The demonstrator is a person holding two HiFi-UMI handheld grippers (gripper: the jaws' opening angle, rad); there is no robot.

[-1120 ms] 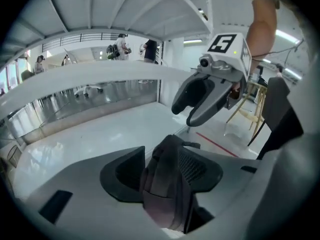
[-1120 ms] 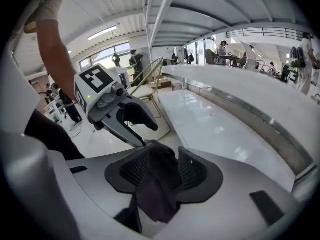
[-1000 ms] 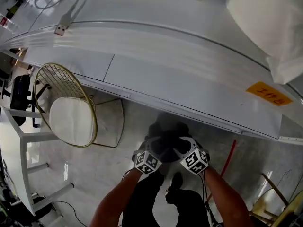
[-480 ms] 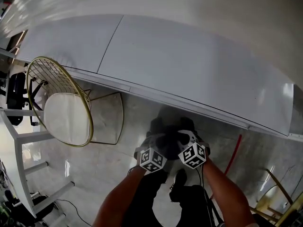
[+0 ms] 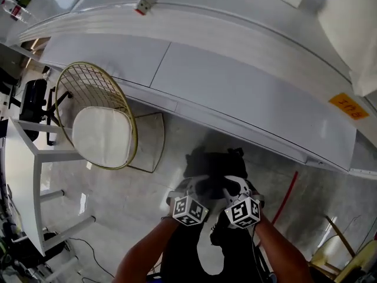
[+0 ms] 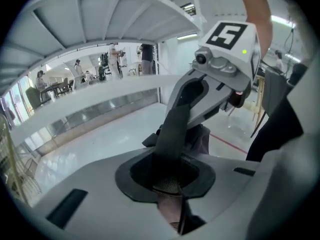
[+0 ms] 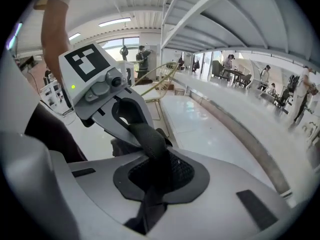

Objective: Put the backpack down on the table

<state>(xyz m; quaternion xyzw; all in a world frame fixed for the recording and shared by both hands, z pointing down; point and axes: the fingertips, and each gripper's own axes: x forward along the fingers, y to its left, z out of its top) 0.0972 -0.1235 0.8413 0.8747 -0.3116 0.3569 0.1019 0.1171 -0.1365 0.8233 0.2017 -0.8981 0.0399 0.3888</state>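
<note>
Backpack place: the dark backpack (image 5: 207, 161) is below the near edge of the white table (image 5: 247, 93), over the pale floor (image 5: 135, 199) and just ahead of both grippers. It is not on the tabletop. Whether it clears the floor cannot be told.
Left gripper: the left gripper (image 6: 167, 180) has just been closing its jaws. They now stand narrow, with the pads pressed on a dark strap (image 6: 174, 126) of the backpack. The strap rises from the pads toward the other gripper.
Right gripper: the right gripper (image 7: 155, 176) has also just been closing. Its jaws are nearly together, clamped on the same dark band.
Spacing of grippers: their marker cubes sit side by side and close together, as they did a second ago.
Change in backpack: it was under the table edge a second ago and is still there.
Change in head view: half a second ago only bare tabletop showed. Now the plug (image 5: 143, 6) and the orange label (image 5: 349, 106) are back in view.
Chair: the gold-wire chair (image 5: 103, 131) with a white seat stands to the left of the backpack, well apart.
</note>
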